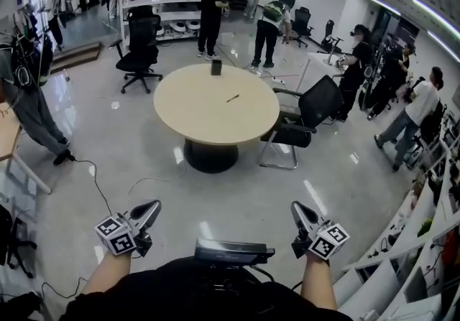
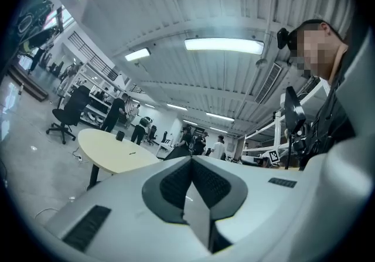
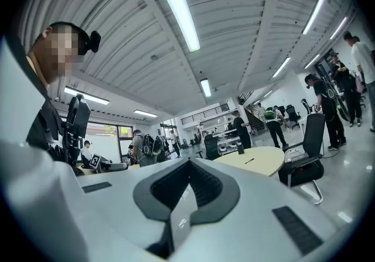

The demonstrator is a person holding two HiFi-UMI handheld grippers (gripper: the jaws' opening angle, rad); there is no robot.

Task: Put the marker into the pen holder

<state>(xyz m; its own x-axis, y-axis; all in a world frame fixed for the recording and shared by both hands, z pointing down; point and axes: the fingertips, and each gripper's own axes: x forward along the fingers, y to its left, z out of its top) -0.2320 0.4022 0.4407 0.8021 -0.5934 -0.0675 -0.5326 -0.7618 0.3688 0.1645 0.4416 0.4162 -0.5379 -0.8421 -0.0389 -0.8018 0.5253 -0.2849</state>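
While both the left gripper and right gripper are pressed together on nothing, the marker lies well ahead of them on the round table, short of the pen holder; likely light, stiff, and prone to rolling, it is best pinched across mid-barrel

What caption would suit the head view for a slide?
Left gripper and right gripper, jaws shut and empty, face a round table with a marker and a pen holder on it.
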